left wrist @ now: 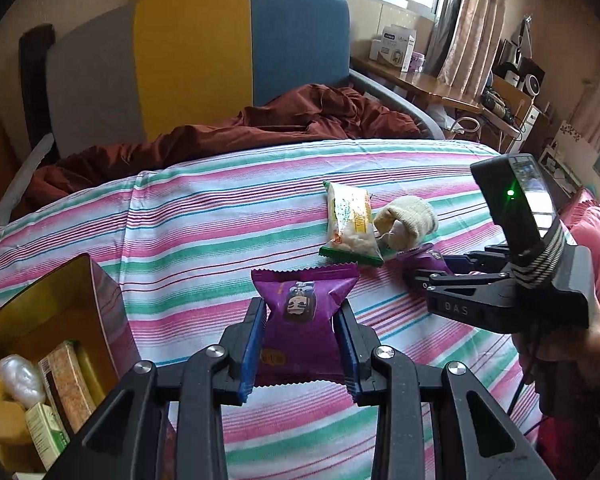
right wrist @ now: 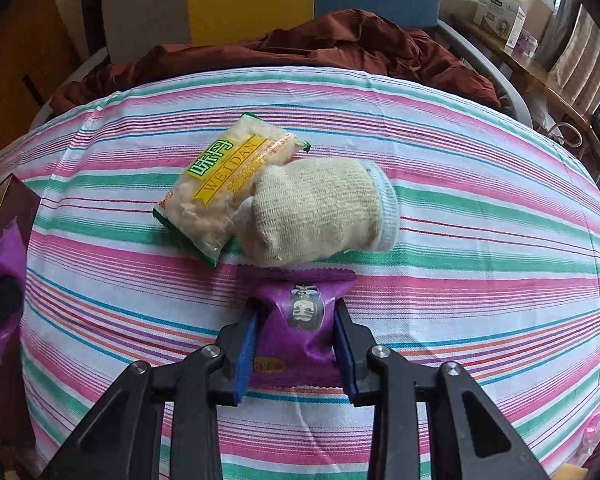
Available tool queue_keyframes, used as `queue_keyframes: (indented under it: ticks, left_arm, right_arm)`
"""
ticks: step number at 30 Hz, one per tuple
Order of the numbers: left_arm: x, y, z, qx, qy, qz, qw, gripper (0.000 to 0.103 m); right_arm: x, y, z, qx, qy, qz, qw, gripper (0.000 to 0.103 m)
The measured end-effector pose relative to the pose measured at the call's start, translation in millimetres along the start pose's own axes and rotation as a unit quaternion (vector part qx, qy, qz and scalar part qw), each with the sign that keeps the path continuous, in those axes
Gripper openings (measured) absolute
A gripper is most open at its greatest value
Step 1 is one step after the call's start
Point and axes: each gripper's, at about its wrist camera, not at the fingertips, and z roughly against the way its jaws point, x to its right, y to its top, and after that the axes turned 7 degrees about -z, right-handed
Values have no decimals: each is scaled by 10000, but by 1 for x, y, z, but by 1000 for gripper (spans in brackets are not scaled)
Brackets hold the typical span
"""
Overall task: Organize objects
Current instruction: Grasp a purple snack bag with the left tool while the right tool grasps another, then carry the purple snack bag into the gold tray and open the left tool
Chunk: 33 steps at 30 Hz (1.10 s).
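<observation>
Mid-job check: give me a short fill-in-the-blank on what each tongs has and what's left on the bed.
1. Each tongs, left and right, is shut on a ____ snack packet.
2. The cream sock lies partly on top of the ____ snack bag.
3. The box near the left tongs is ____, with packets showing inside.
4. Everything lies on a ____ sheet.

Missing words: purple; yellow-and-green; open; striped
</observation>
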Motion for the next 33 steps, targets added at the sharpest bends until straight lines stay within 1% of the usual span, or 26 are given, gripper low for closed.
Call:
queue_keyframes:
  ticks: [2, 5, 7, 12, 14, 17, 23, 27, 33]
  left_arm:
    - [0, -4, 13, 90, 10, 38, 10000, 35]
    - [-1, -12, 33, 238, 178, 47, 9995, 35]
    - [-5, -18, 45, 308, 263, 121, 9991, 35]
    - [-22, -39, 74, 429, 491, 398, 9971, 35]
    - [-30, -49, 84, 440, 643, 511, 9956, 35]
    - [-41, -64, 98, 468, 918, 633, 9927, 35]
    - [-57, -91, 130, 662, 1509, 621, 9844, 35]
    - [-66, -105, 145, 734, 1748, 674, 9796, 35]
    - [-83, -123, 159, 790, 1912, 862, 9746, 35]
  right_arm:
    - [0, 1, 1, -40, 26, 6, 10000, 34]
    - [-3, -2, 2, -112, 168, 86, 9998, 34]
    - [-8, -5, 3, -142, 215, 214, 9994, 34]
    - [-29, -18, 7, -219, 517, 579, 9967, 34]
    - [-39, -24, 9, -224, 594, 773, 9950, 34]
    - [-49, -31, 10, -191, 578, 975, 9934, 34]
    - [-51, -37, 9, -109, 481, 1006, 9937, 34]
    - [-53, -37, 7, -50, 424, 994, 9941, 34]
    - [-55, -44, 15, 27, 374, 975, 9945, 34]
